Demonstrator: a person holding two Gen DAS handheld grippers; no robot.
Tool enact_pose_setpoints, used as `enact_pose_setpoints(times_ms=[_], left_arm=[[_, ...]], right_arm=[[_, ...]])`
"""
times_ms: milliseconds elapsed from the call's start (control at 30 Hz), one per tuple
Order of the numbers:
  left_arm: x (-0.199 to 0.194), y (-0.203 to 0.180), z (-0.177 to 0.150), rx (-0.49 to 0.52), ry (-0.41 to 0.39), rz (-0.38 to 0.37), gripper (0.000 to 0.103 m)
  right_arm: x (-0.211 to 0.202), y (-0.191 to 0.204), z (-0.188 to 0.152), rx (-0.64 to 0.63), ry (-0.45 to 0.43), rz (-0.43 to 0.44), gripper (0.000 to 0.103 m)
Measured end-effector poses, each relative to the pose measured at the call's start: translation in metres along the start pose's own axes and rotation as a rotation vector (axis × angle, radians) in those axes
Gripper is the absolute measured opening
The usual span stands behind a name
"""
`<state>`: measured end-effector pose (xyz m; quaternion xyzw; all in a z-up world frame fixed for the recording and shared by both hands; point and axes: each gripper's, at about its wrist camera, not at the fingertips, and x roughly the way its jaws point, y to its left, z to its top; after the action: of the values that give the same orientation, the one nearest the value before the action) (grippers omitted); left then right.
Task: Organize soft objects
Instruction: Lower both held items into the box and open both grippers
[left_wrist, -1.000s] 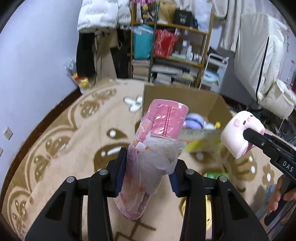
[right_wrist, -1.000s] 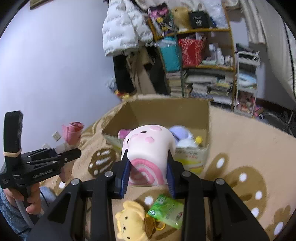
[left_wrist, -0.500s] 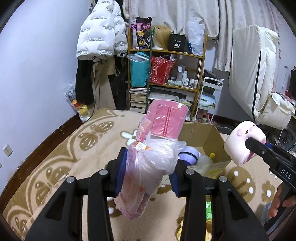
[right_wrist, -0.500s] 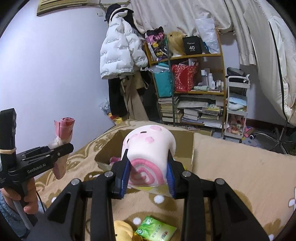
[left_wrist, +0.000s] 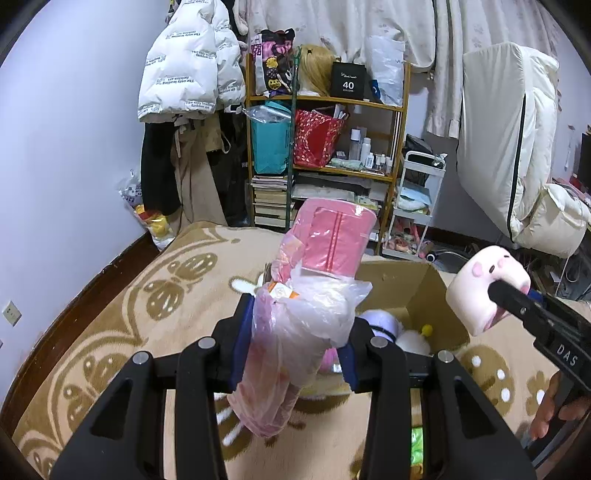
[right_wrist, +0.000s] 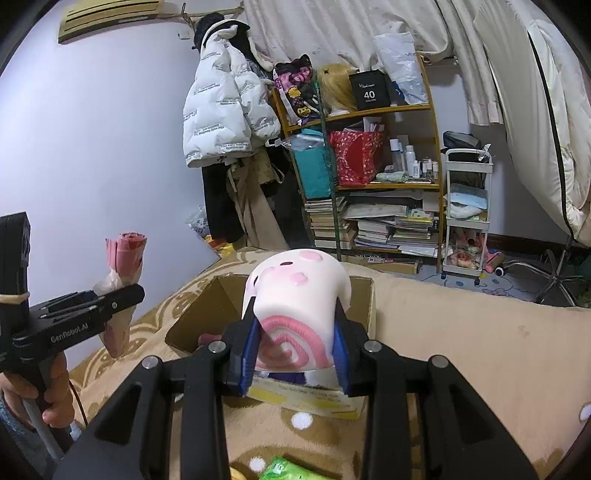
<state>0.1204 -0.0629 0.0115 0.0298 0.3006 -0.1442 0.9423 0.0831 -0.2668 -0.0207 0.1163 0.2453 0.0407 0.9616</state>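
Observation:
My left gripper (left_wrist: 295, 350) is shut on a pink roll in a clear plastic bag (left_wrist: 317, 280) and holds it up in front of the open cardboard box (left_wrist: 432, 295). The roll also shows in the right wrist view (right_wrist: 122, 280). My right gripper (right_wrist: 295, 350) is shut on a white and pink swirl plush (right_wrist: 295, 306), held above the near edge of the box (right_wrist: 207, 314). The plush also shows in the left wrist view (left_wrist: 484, 291). Soft toys (left_wrist: 384, 325) lie inside the box.
The box stands on a beige patterned rug (left_wrist: 147, 302). A green packet (right_wrist: 284, 470) lies on the rug below my right gripper. A cluttered shelf (left_wrist: 332, 158), hanging coats (left_wrist: 188, 85) and a white trolley (right_wrist: 467, 210) stand at the back wall.
Both grippers have risen and tilted up with their loads. The box now sits lower in both views and the back wall fills more of the frames.

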Motion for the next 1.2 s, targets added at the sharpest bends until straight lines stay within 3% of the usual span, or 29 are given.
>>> enact_pose_setpoints(times_ms=[633, 933, 1200], left_arm=[[0.05, -0.018, 0.001, 0.054, 0.079, -0.028, 0.039], [0.065, -0.02, -0.001, 0.058, 0.077, -0.008, 0.04], [0.076, -0.026, -0.003, 0.081, 0.14, -0.005, 0.041]], right_arm=[[0.033, -0.015, -0.002, 0.015, 0.038, 0.006, 0.039], [0.049, -0.014, -0.009, 0.007, 0.068, 0.011, 0.041], [0.058, -0.014, -0.018, 0.003, 0.098, 0.021, 0.044]])
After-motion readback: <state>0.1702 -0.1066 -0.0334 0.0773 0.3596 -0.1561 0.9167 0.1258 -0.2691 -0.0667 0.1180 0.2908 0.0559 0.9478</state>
